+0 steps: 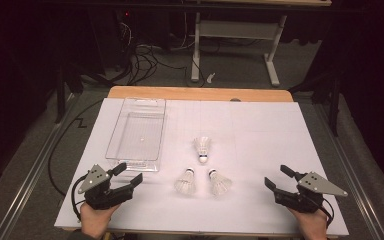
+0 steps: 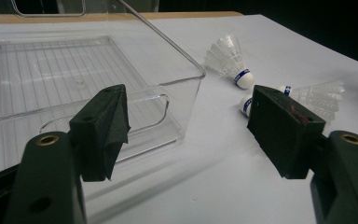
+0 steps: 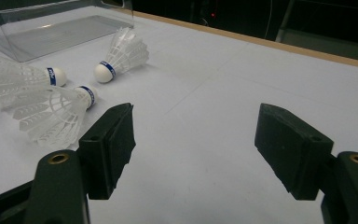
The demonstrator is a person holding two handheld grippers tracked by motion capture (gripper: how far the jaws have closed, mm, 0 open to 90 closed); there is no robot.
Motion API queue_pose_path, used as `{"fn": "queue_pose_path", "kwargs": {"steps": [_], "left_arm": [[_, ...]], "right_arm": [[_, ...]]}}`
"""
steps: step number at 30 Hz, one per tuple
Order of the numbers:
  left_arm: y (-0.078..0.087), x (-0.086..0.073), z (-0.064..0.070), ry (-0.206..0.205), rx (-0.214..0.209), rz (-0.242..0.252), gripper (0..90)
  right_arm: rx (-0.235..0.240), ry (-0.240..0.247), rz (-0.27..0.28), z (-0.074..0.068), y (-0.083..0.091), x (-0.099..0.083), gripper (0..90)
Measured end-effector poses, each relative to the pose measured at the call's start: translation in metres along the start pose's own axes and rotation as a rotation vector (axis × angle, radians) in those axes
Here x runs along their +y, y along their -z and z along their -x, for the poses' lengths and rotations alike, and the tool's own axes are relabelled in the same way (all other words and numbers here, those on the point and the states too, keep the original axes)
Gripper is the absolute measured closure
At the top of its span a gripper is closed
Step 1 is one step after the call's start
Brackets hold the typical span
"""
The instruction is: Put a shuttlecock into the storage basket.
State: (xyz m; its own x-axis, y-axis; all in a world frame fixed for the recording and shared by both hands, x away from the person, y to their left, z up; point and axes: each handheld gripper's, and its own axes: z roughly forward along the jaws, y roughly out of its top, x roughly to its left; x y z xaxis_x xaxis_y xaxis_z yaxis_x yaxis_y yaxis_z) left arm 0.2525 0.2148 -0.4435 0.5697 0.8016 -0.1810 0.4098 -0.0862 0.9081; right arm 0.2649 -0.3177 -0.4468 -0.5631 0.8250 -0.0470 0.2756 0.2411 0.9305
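Note:
Three white shuttlecocks with blue-banded corks lie on the white table sheet. One lies farther out [image 1: 202, 147] [image 2: 228, 58] [image 3: 123, 53]. Two lie nearer, side by side: the left one [image 1: 185, 181] [image 3: 18, 77] and the right one [image 1: 219, 183] [image 2: 317, 95] [image 3: 51, 112]. A clear plastic bin [image 1: 132, 165] [image 2: 177, 60] [image 3: 51, 28] stands empty at the left. My left gripper [image 1: 130, 172] [image 2: 189, 107] is open by the bin's near corner, holding nothing. My right gripper [image 1: 275, 176] [image 3: 193, 126] is open at the right, apart from the shuttlecocks.
The white sheet [image 1: 260, 130] covers a wooden table whose far edge [image 1: 200, 93] shows bare. Beyond it are a dark floor, cables [image 1: 145, 62] and a white desk frame [image 1: 235, 30]. The right half of the sheet is bare.

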Motion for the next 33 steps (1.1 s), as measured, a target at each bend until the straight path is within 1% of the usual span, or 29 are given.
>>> {"fn": "queue_pose_path", "kwargs": {"steps": [14, 20, 26, 33], "left_arm": [[0.0039, -0.001, -0.001, 0.006, 0.011, 0.01, 29.6], [0.0042, -0.0007, -0.0009, 0.002, 0.011, 0.013, 29.5], [0.003, 0.0001, -0.0006, 0.003, 0.008, 0.003, 28.3], [0.0022, 0.0011, 0.0002, 0.007, 0.014, -0.003, 27.4]], "right_arm": [[0.007, -0.002, 0.005, -0.0012, 0.0006, 0.0001, 28.7], [0.009, -0.005, 0.008, -0.001, 0.001, 0.0002, 28.7], [0.011, -0.008, 0.009, -0.0011, 0.0008, 0.0002, 28.7], [0.015, -0.016, 0.009, -0.0008, 0.001, -0.0001, 28.9]]}}
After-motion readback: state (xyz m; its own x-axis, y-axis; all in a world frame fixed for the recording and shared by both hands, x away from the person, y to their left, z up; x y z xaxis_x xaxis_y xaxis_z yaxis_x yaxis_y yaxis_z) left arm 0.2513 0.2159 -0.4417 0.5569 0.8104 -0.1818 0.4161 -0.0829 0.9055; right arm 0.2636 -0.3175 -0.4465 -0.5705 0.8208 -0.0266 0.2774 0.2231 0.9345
